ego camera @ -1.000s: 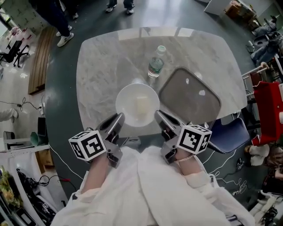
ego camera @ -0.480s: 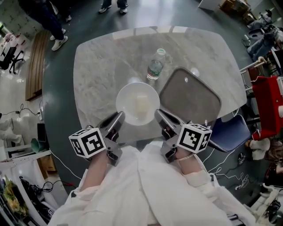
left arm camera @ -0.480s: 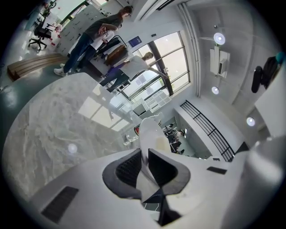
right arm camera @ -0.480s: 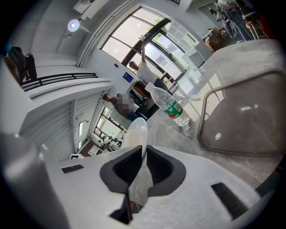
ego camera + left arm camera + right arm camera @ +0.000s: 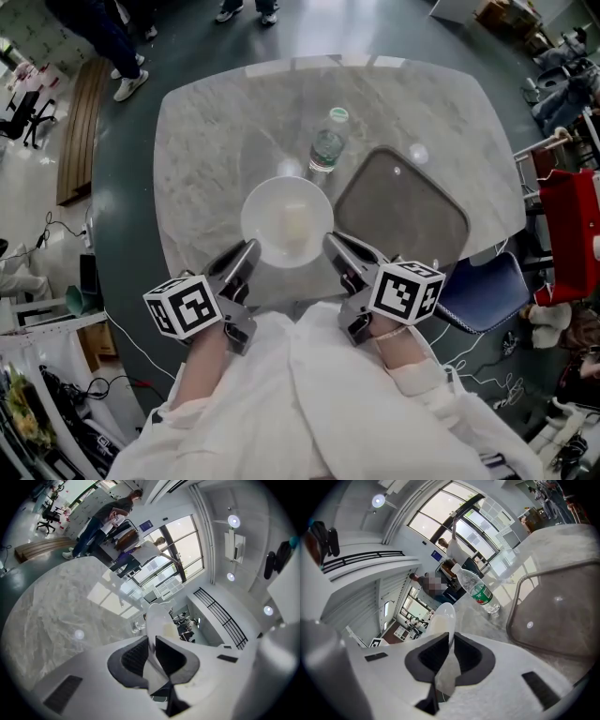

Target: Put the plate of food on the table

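Gripping the white plate (image 5: 287,221) by its rim from two sides: pinched narrow on the near-left rim with the left gripper (image 5: 246,255), pinched narrow on the near-right rim with the right gripper (image 5: 335,246), with the thin edge sandwiched between the pads in both gripper views. Carrying a pale piece of food (image 5: 292,223) at its centre. Held roughly level over the near part of the marble table (image 5: 206,150), just ahead of both sets of fingers and between them, equally near to either hand; cannot tell whether touching the top yet. Sitting just this side of the water bottle (image 5: 326,145) and just left of the dark tray (image 5: 403,211), apart from both. Probably calling for a straight, even lowering onto the bare marble beneath, both sides together to keep the food from sliding, then opening both grips.
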`<state>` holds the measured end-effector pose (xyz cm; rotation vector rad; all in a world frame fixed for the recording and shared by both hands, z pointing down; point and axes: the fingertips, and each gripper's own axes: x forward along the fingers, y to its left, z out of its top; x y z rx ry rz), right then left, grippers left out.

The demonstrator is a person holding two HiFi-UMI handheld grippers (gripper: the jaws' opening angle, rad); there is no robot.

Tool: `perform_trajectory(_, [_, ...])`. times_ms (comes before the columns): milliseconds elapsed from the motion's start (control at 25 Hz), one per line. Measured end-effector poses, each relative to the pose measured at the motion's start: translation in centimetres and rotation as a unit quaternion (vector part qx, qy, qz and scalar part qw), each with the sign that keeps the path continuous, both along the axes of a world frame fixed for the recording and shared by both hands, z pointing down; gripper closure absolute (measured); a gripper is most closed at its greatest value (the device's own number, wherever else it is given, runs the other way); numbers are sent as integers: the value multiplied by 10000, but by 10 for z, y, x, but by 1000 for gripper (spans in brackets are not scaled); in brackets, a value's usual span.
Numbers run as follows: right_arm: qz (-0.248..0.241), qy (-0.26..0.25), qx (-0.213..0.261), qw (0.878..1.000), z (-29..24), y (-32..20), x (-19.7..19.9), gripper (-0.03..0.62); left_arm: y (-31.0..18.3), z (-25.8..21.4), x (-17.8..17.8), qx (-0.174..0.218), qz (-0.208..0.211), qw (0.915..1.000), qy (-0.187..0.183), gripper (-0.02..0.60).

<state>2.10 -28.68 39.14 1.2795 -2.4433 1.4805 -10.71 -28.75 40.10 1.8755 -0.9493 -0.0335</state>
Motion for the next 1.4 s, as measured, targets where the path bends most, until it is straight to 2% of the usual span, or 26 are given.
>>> perform_trajectory(720, [-284,-15,-272,9992,9,-9,1,580,-4,3,2,-131,-210,9996,119,528])
perform_trajectory(1400, [-559,126,-682,9960,42,-13,-7,579,-5,34,-6,-478,-273,9985,-1,528])
